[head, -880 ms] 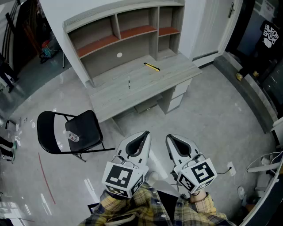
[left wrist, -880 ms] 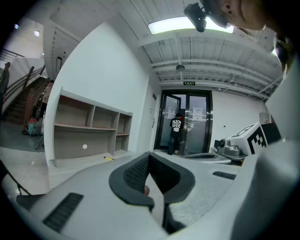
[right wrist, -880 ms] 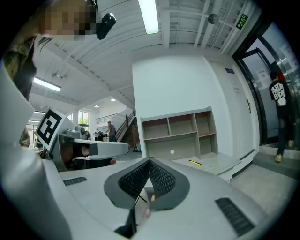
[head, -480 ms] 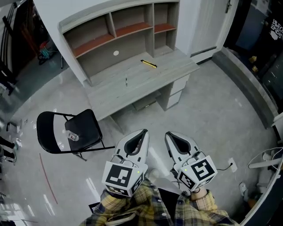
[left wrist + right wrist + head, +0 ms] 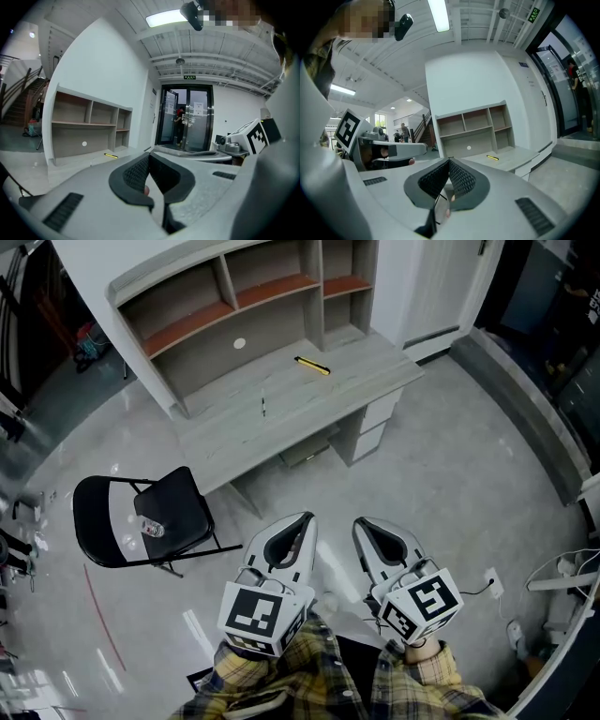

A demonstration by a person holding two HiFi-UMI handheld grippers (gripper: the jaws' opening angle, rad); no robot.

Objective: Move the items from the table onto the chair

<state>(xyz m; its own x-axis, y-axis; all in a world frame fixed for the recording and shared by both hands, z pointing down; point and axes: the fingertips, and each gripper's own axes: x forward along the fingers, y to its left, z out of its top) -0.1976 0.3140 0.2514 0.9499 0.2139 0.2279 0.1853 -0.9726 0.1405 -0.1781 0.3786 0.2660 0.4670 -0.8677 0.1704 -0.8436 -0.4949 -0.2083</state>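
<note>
The left tool (image 5: 308,521) and right tool (image 5: 358,525), each with its jaws pressed together on nothing, are held side by side in front of the surface (image 5: 367,381). A yellow item (image 5: 311,366) lies toward the surface's back and a thin dark item (image 5: 263,407) nearer its middle. The black chair (image 5: 183,507), left of the surface, carries a small item (image 5: 153,529). The green sign (image 5: 190,77) is too small to read.
</note>
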